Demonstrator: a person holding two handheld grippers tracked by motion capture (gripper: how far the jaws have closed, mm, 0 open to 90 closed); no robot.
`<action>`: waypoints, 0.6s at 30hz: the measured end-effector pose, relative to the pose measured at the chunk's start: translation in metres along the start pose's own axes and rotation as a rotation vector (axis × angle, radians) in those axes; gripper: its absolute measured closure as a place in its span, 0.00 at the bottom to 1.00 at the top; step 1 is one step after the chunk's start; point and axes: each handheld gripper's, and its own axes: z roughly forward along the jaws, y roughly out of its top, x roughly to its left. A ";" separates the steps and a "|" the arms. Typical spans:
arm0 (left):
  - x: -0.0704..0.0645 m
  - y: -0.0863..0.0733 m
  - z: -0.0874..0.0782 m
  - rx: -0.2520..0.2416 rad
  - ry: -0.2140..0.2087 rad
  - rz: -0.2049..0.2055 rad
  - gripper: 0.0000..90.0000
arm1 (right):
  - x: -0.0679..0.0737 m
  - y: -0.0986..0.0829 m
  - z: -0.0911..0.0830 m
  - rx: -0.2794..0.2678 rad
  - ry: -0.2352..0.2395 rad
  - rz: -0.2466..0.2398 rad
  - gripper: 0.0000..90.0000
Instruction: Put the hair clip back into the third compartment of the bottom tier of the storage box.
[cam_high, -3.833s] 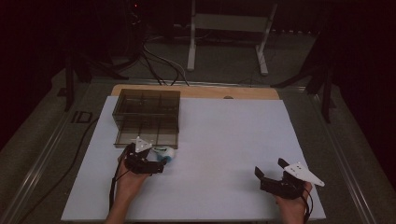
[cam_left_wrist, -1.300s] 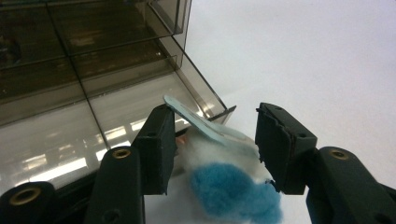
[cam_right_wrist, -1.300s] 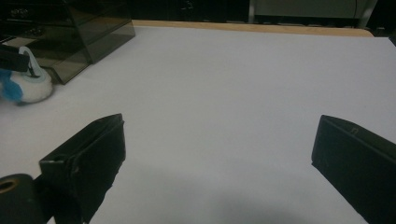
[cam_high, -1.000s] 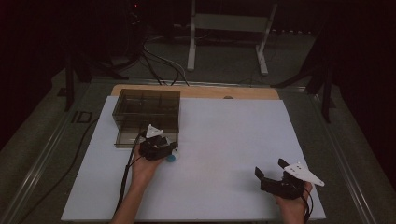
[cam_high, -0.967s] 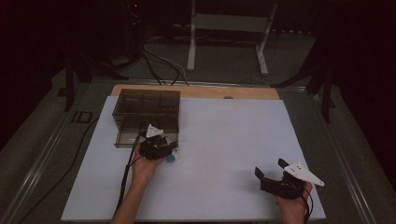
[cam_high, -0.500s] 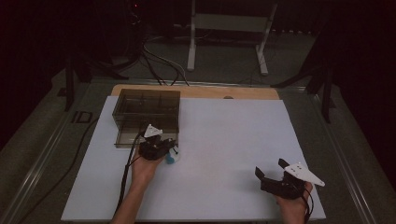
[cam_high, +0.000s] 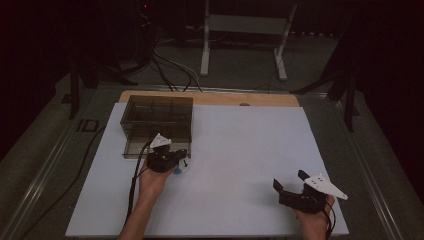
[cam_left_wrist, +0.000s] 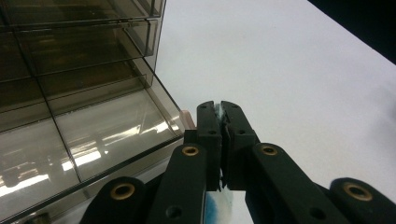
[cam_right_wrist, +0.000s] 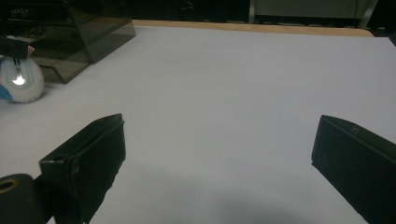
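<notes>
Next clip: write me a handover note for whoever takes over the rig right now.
Left gripper: shut on a small white-and-blue item, held low beside the front right corner of the smoky plastic organizer.
Right gripper: open, empty, near the front right of the white sheet.
Done: item gripped.
Left: probably placing it in an organizer compartment; none holds it yet.

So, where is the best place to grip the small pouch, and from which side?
Probably its thin top edge, coming from above. The pouch bulges round below and narrows at the top, where the left gripper already pinches it beside the box.
</notes>
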 end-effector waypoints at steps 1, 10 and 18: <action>0.000 0.000 0.000 -0.002 -0.001 0.000 0.99 | 0.000 0.000 0.000 0.000 0.000 0.001 0.03; 0.000 0.001 -0.003 -0.016 0.000 -0.005 1.00 | 0.000 0.000 0.000 0.000 0.001 -0.001 0.03; 0.000 0.002 -0.005 -0.026 0.002 -0.012 1.00 | 0.000 0.000 0.000 0.000 0.001 0.000 0.03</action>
